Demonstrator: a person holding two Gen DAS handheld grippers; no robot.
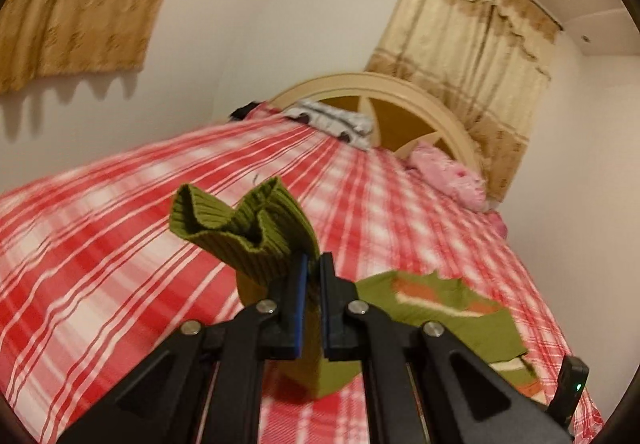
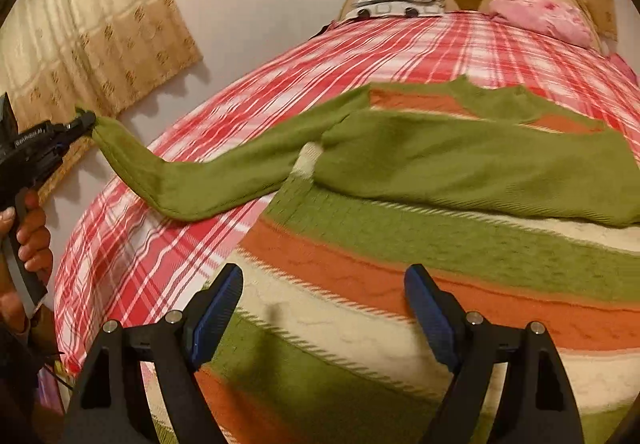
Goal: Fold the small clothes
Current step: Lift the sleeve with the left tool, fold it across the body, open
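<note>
Striped sweater (image 2: 400, 284) on plaid bed (image 2: 160, 244); left gripper (image 1: 314, 264) fingers clamped on green sleeve (image 1: 240, 224), lifted at frame left; right gripper (image 2: 324, 284) fingers apart above sweater body.

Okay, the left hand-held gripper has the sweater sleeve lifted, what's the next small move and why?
Probably carry the green sleeve across onto the striped sweater body: the left hand-held gripper is shut on its cuff, lifted off the bed, while the right hand-held gripper hovers open.
</note>
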